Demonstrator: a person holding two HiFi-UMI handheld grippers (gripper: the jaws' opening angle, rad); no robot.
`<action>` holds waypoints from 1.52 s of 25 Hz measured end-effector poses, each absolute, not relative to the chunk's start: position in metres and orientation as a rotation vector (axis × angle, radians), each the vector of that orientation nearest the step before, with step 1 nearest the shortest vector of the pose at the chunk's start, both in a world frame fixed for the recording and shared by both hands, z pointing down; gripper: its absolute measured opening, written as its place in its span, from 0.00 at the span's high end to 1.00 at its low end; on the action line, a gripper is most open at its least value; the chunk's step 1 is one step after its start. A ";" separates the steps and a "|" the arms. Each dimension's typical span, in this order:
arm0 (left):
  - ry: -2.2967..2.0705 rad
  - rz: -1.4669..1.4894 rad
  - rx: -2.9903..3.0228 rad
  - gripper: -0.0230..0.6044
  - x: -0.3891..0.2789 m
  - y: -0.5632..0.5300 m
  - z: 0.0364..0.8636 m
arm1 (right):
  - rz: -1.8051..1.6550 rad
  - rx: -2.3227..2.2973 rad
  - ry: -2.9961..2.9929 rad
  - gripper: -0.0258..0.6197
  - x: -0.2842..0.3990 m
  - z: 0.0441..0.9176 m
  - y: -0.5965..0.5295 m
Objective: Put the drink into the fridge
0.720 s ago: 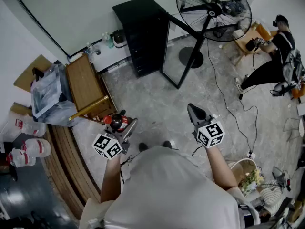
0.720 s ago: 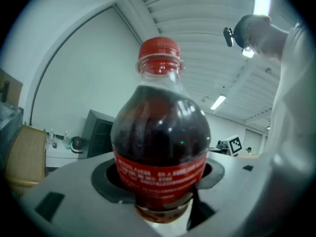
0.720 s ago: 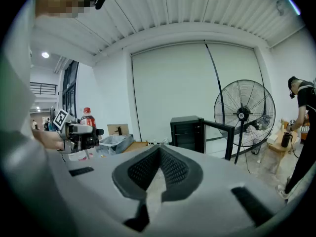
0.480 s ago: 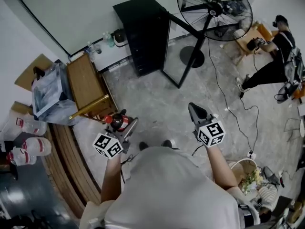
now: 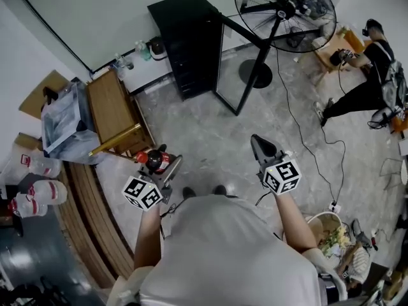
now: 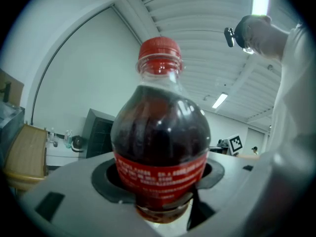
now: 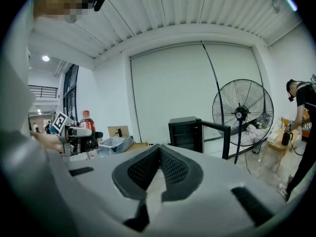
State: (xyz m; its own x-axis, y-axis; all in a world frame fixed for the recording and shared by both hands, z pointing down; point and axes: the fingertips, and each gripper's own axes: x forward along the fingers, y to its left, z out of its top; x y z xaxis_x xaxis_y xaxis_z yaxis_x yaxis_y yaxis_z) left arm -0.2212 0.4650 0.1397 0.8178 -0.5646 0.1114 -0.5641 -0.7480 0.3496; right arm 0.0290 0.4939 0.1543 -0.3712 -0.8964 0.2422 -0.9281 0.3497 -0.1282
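While the left gripper [image 5: 163, 164] grasps the cola bottle [image 6: 160, 147], the right gripper [image 7: 156, 177] seems clenched, jaws empty.

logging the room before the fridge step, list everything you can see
cola bottle: one, dark with red cap and label, in the left gripper
fridge: one, black, far wall, door open
floor fan: one, black, right of the fridge
wooden table: one, brown, left of the fridge
plastic bin: one, clear, at the table's left
water jugs: about three, clear, far left
basket: one, pale, lower right floor
other person: one, dark clothes, far right
left gripper: grey, shut on the bottle
right gripper: grey, jaws together, empty
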 end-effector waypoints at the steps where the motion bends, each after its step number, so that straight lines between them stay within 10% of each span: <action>1: -0.857 -0.001 2.629 0.50 -0.217 0.466 0.140 | 0.370 1.677 -2.473 0.96 0.033 0.155 0.495; 38: -0.744 0.039 2.638 0.50 -0.176 0.249 0.181 | 0.453 1.693 -2.350 0.96 0.059 0.203 0.302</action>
